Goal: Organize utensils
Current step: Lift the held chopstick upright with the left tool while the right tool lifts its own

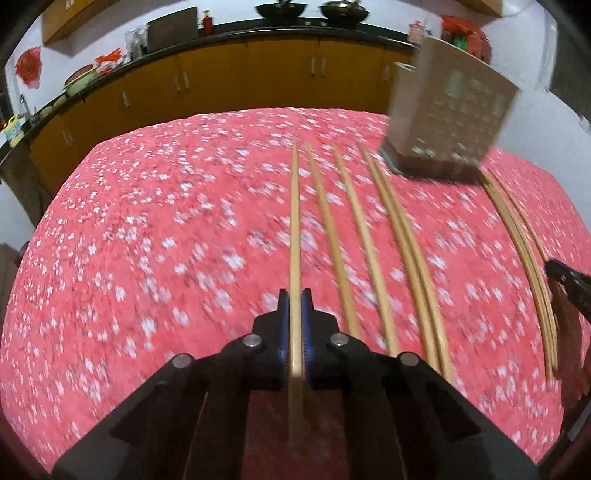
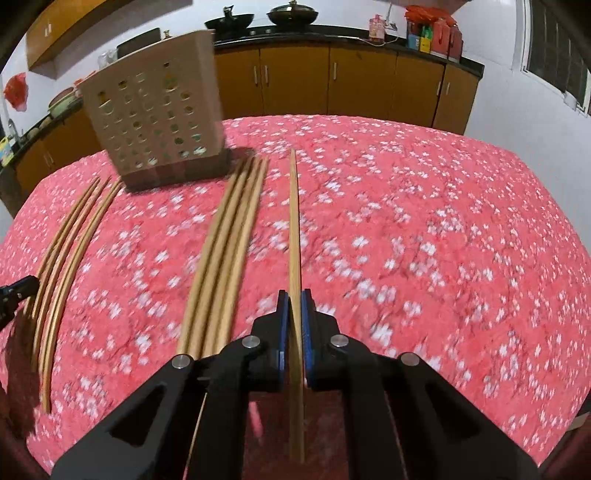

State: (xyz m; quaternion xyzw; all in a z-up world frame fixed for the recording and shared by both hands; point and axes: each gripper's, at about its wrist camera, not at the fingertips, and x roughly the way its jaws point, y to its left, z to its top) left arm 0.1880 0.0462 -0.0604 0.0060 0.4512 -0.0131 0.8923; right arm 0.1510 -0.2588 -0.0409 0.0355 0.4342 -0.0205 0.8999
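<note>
My left gripper is shut on one wooden chopstick, which runs straight ahead between the blue pads. To its right, several more chopsticks lie side by side on the red flowered tablecloth. A beige perforated holder stands at the far right. My right gripper is shut on another single chopstick. Just left of that one lies a bundle of chopsticks, and a further group lies at the far left. The holder stands behind them.
Orange cabinets under a dark counter with woks run behind the table. The tip of the other gripper shows at the frame edge in each view. Bare tablecloth spreads to the right of the right gripper.
</note>
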